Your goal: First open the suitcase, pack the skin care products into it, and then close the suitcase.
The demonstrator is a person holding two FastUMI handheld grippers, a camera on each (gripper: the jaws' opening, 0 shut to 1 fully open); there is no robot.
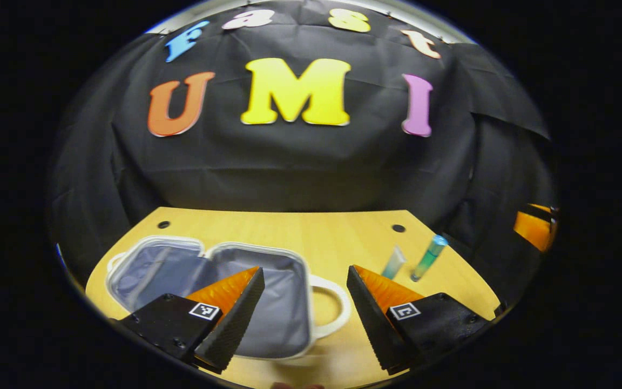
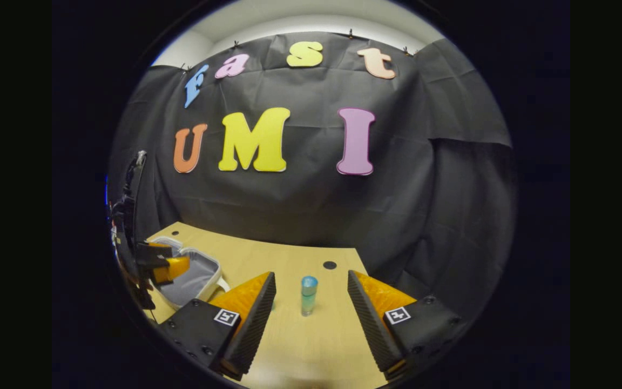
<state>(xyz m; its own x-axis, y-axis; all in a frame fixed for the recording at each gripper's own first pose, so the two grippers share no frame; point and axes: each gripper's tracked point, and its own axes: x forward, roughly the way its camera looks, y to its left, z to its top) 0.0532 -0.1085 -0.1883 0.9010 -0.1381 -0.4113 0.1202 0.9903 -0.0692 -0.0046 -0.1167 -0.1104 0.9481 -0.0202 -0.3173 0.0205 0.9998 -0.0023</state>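
Already we see the suitcase (image 1: 208, 286) lying open on the pale wooden table (image 1: 300, 232): a small white hard-shell case with rounded corners, a looped handle on its right side and a smooth grey fabric lining in both halves. From the left gripper view our left gripper (image 1: 305, 308) hangs above the table over the case's handle side, jaws spread wide with nothing between them; its fingers (image 1: 235, 319) are wedge-shaped with ribbed inner faces, and each carries a small square black-and-white marker. To the right of the case stand two skin care products, well apart from it: a slim translucent tube (image 1: 393, 263) and, just beside it, a blue-capped cylindrical bottle (image 1: 428, 257) with green-tinted contents. In the right gripper view our right gripper (image 2: 311, 308) points level toward that same bottle, which stands upright between the spread jaws but farther off, untouched. We cannot read any label on either product.
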